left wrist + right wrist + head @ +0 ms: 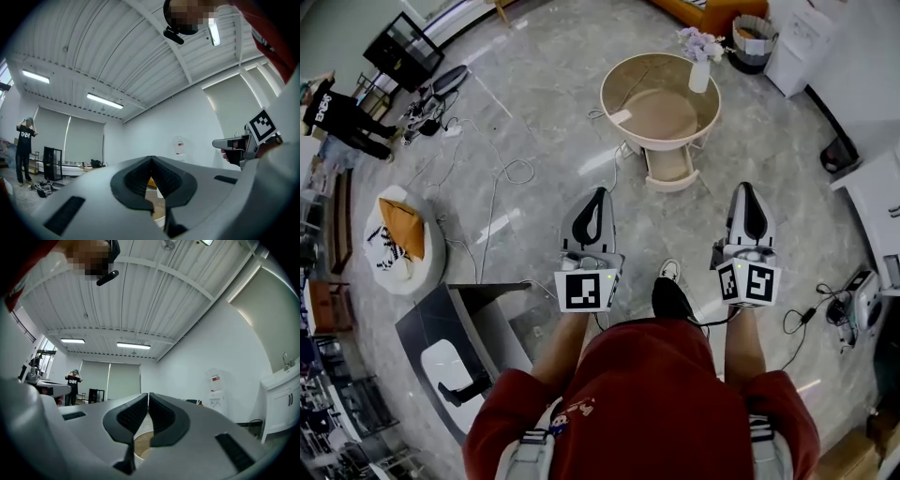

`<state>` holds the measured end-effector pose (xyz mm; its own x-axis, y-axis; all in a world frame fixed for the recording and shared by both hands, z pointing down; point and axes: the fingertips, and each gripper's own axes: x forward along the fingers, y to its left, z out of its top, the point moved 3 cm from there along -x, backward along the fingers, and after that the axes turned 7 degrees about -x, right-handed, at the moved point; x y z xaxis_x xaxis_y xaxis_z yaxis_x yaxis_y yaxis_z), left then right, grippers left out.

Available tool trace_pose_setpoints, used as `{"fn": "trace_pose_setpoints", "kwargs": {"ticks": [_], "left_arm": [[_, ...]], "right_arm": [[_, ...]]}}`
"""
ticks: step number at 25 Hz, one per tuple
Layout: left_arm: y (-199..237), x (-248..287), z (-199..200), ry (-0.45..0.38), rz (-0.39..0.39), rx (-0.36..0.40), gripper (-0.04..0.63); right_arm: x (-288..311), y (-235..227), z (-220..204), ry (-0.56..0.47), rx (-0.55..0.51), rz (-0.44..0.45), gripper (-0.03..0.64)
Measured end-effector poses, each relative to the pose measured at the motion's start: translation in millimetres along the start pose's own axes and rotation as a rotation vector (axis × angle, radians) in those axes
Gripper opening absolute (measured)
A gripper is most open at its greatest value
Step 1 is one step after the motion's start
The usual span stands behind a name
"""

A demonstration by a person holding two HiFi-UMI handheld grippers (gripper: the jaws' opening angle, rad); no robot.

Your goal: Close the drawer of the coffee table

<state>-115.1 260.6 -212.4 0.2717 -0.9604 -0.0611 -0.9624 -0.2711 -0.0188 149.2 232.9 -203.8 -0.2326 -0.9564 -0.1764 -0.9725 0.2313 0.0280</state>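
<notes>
The round cream coffee table [619,80] stands on the marble floor ahead of me. Its drawer [668,169] is pulled out toward me and looks empty. A white vase of flowers [700,67] stands on the table's far right rim. My left gripper [599,191] is shut and empty, short of the drawer and to its left. My right gripper [747,187] is also shut and empty, off to the drawer's right. Neither touches the table. In the left gripper view the jaws [151,158] meet at the tips. The right gripper view shows its jaws [148,393] pressed together, with the table beyond them.
A white pouf with an orange cushion [403,236] sits at the left, with cables [502,178] trailing across the floor. A grey side table [473,328] stands near my left. A bin [753,42] and white cabinets [881,202] line the right. A person in black [337,112] stands far left.
</notes>
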Motion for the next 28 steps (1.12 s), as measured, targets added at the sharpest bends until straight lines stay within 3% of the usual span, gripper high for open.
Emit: {"fn": "trace_pose_setpoints", "kwargs": {"ticks": [7,12,16,24,28], "left_arm": [[-11,92,-4,-0.037,-0.014,-0.011,0.012],[-12,142,-15,-0.024,0.026,-0.051,0.012],[-11,162,-18,-0.026,0.043,-0.050,0.012],[5,197,-30,-0.039,-0.008,-0.054,0.012],[17,201,-47,0.041,-0.064,0.009,0.012]], "right_arm": [[66,-52,-29,0.020,-0.039,-0.004,0.023],[108,-76,-49,0.027,-0.083,0.019,0.023],[131,-76,-62,0.057,-0.071,0.070,0.023],[156,-68,-79,0.094,-0.082,0.034,0.023],[162,-56,-85,0.120,-0.070,0.009,0.023]]}}
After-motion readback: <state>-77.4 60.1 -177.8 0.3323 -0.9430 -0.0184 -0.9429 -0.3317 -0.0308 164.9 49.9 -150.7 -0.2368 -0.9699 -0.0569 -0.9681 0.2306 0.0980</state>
